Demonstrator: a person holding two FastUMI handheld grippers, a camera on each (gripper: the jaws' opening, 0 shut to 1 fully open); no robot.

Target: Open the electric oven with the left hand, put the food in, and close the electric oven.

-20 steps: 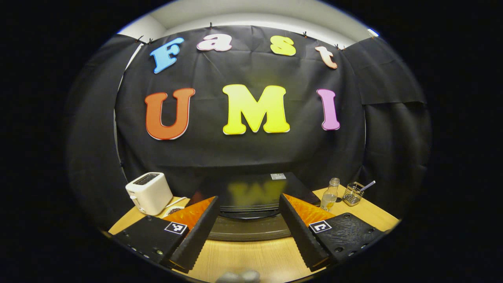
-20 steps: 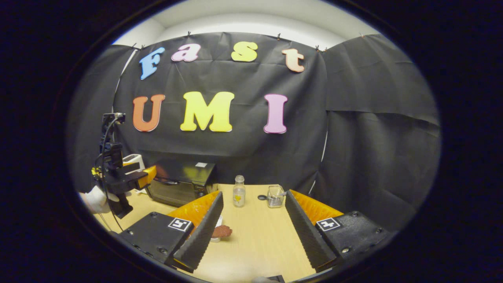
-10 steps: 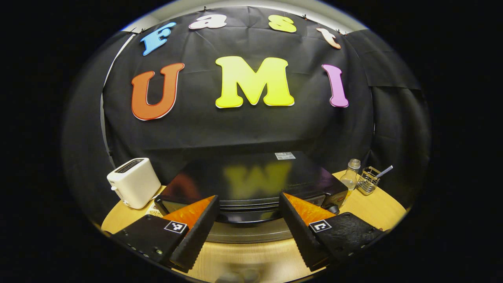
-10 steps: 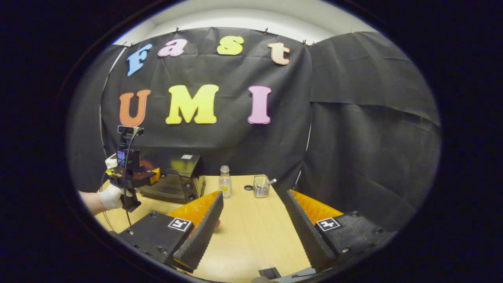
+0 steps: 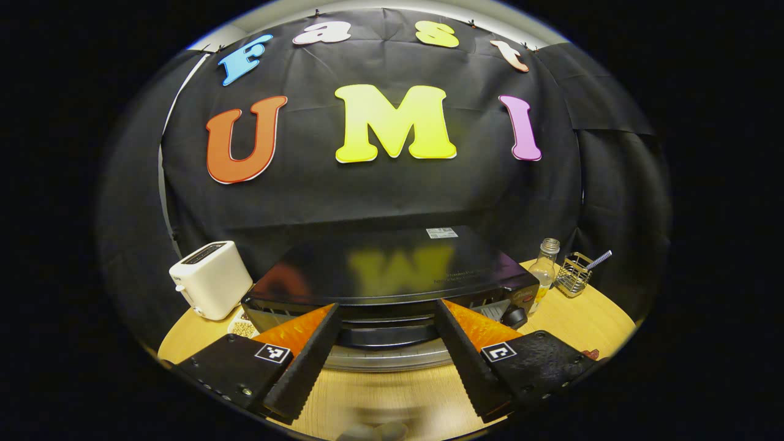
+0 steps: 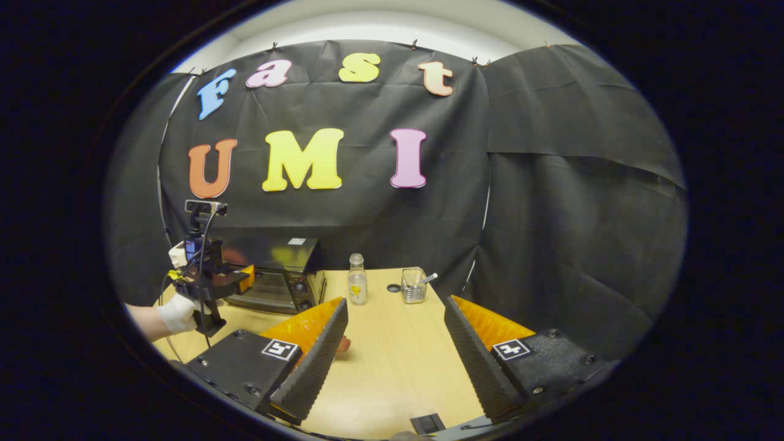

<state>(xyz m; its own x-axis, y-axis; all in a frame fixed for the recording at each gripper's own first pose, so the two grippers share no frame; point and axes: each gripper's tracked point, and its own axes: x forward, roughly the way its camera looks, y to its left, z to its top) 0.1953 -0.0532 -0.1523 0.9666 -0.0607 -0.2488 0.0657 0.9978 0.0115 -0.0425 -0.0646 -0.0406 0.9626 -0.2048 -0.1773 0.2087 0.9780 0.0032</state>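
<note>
Standing on the wooden table (image 6: 392,361), the electric oven (image 5: 392,282) sits door shut, directly ahead of the left gripper (image 5: 387,343), whose fingers are spread wide and hold nothing. The right gripper (image 6: 395,349) is likewise wide open and empty; the food (image 6: 344,345) lies just beside its left finger.

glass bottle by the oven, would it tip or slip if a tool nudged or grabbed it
The glass bottle stands upright, tall and narrow, so a push near its neck would likely tip it. Its smooth clear wall may slip in a grip. It looks nearly empty, so probably light. The wire basket stands close beside it and might get knocked.
</note>
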